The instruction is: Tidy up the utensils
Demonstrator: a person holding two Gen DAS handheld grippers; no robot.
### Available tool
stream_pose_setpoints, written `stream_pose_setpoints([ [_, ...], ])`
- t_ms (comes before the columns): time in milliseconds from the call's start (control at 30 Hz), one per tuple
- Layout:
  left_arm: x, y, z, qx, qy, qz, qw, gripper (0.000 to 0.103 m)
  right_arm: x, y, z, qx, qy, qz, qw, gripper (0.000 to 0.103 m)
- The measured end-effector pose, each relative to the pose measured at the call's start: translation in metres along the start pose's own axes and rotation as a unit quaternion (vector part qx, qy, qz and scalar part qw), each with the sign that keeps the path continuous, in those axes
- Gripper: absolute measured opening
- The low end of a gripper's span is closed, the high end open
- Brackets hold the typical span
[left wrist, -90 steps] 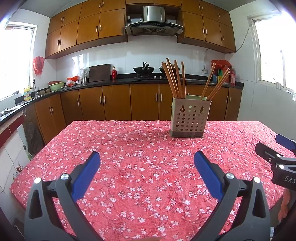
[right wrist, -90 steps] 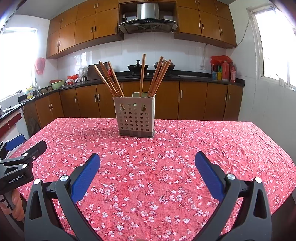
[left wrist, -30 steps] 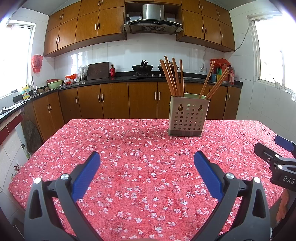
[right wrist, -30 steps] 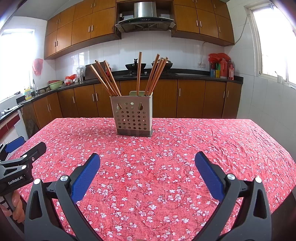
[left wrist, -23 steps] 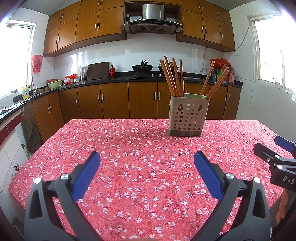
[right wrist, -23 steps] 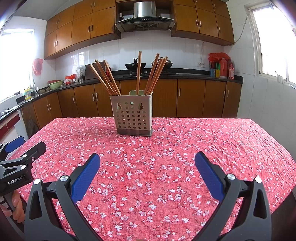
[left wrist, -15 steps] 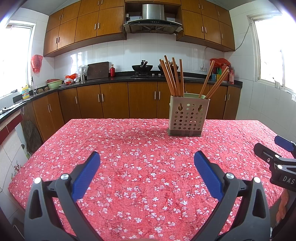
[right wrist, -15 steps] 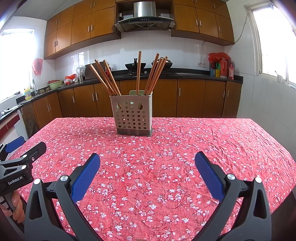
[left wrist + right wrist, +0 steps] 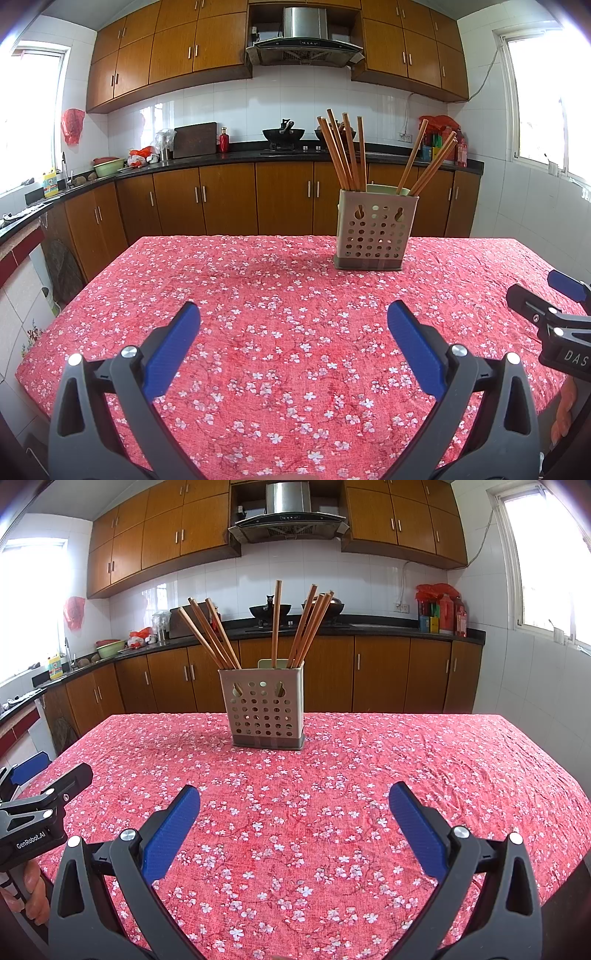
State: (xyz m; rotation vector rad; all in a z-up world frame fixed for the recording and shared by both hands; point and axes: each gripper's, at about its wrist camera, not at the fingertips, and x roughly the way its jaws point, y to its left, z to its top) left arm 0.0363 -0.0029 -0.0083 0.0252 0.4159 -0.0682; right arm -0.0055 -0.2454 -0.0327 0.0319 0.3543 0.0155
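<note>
Two grippers are in my hands, both spread wide and empty: my left gripper (image 9: 293, 321) and my right gripper (image 9: 294, 801), each hovering over the near part of the table (image 9: 258, 295). One perforated utensil holder (image 9: 265, 709) stands upright on the red floral cloth, at 12 o'clock from my right gripper and at about 1 o'clock from my left. Nine wooden chopsticks (image 9: 208, 633) stand in it as far as I can count, some leaning toward 11 o'clock, one upright, the rest toward 1 o'clock. Something pale green pokes up behind them; I cannot tell what. Bare cloth lies all round the holder out to every table edge, with kitchen counters (image 9: 207, 158) well beyond the far edge
</note>
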Motion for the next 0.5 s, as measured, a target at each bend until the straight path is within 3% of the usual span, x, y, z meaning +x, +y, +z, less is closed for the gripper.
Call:
stream_pose_setpoints([
  [500, 0.0015, 0.0024, -0.005, -0.003, 0.003, 0.0, 1.0, 0.099, -0.0001, -0.0005, 0.0008, 0.0, 0.0, 0.0, 1.0, 0.101],
])
